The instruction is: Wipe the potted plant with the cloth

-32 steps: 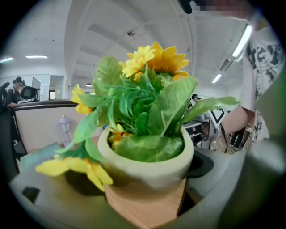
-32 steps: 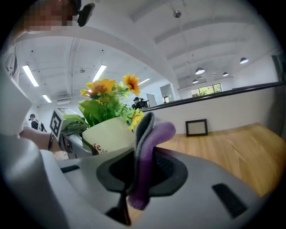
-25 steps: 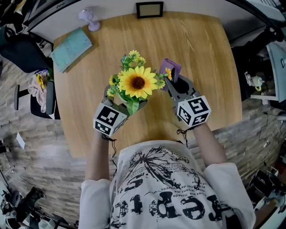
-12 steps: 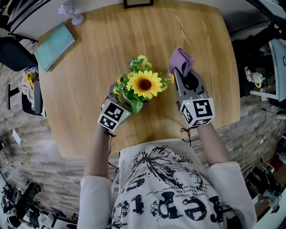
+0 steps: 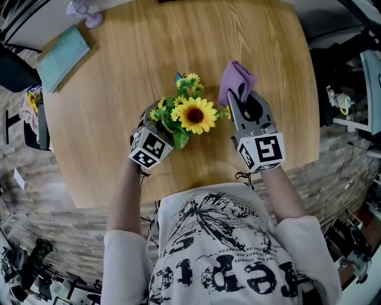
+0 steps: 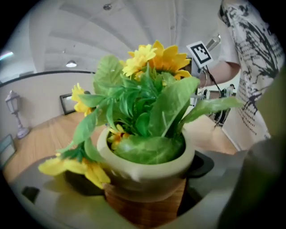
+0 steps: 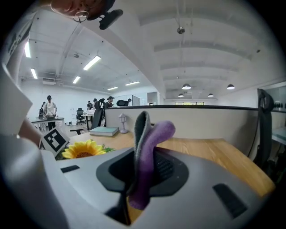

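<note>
The potted plant, a sunflower with small yellow blooms and green leaves in a cream pot with a brown base, sits between the wide jaws of my left gripper. In the left gripper view the pot fills the gap between the jaws, which are shut on its sides. My right gripper stands just right of the flowers, apart from them, shut on a folded purple cloth. The cloth sticks up out of the pinched jaws.
A round wooden table carries a teal book and a small lilac lamp at its far left. A chair stands off the table's left side. The table's front edge runs close to my body.
My left gripper has come down with the potted plant, which looks smaller and lower over the table. The right gripper with the cloth has drawn to the right, away from the flowers.
</note>
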`<state>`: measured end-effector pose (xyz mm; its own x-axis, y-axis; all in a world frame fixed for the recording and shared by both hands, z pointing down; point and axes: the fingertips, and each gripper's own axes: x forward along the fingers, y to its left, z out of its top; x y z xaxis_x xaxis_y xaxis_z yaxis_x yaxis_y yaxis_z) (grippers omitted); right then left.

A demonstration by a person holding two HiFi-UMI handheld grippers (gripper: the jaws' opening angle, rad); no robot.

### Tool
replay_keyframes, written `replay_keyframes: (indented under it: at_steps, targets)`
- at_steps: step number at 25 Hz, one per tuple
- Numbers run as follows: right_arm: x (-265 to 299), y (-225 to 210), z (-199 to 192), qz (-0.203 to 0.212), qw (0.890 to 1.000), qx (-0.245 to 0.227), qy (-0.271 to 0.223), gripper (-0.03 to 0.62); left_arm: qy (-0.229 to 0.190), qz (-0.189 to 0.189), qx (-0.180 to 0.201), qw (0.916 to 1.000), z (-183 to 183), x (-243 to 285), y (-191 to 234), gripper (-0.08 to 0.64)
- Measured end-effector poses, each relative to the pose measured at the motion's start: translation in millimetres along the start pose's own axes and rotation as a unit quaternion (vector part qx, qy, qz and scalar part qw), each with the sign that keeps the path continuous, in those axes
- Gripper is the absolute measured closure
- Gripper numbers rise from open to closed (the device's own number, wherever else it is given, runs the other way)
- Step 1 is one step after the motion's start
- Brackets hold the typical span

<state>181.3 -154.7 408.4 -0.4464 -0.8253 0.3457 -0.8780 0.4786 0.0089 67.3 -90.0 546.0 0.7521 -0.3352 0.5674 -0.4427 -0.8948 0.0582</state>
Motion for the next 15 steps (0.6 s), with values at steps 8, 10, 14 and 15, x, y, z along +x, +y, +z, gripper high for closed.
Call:
replay_keyframes:
  at_steps: [8,10,14,15]
  targets:
    - [3,6,16,0.007,1.0,-0.028,-0.013,0.515,-0.041,0.037,-0.056,0.9969,7,-13,12,-0.031]
    - [1,8,21,0.008,0.999,-0.038,-0.016,0.515,-0.061,0.051,-0.073,0.9942,13,-24,14,-0.031]
    - [-4,10,30,0.001,0.998,-0.064,-0.021,0.515,-0.112,0.086,-0.082,0.9866,38,-54,19,-0.031]
    - [-7,10,33,-0.002,0.997,-0.069,-0.024,0.514,-0.123,0.095,-0.079,0.9846,47,-62,20,-0.031]
